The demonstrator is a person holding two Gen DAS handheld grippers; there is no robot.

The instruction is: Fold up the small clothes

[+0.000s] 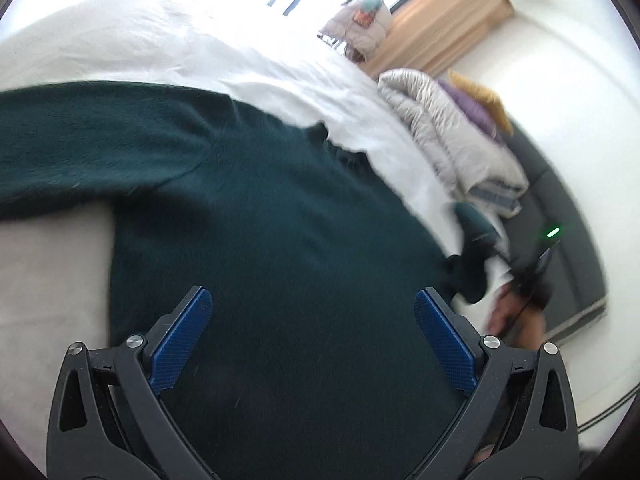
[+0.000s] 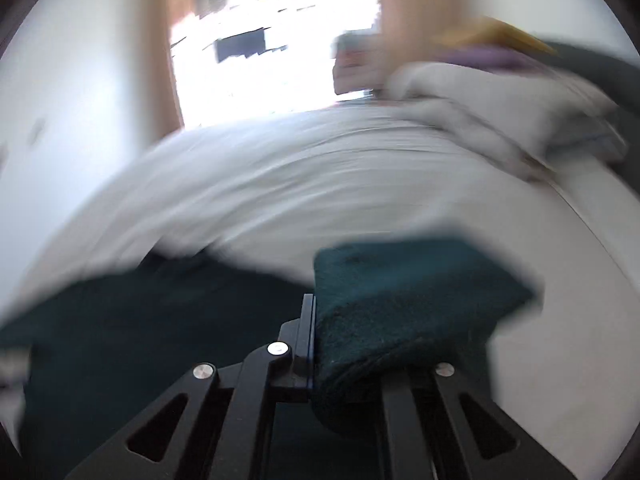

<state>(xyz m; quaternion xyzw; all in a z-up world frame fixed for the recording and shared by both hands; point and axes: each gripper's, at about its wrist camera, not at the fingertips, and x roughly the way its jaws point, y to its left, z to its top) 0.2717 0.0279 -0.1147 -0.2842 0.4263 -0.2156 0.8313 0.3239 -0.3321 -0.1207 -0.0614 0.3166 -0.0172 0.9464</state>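
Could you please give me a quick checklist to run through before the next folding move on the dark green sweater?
1. Right gripper shut on a fold of the dark green sweater: ok.
2. Left gripper open above the sweater: ok.
3. Nothing between the left fingers: ok.
4. Sweater body flat on the white sheet: ok.
5. Grip depth on the fold: cannot tell, blurred.

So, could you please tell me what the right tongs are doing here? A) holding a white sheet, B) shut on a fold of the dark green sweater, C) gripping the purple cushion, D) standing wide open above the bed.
B: the right tongs are clamped on a bunched fold of the dark green sweater.
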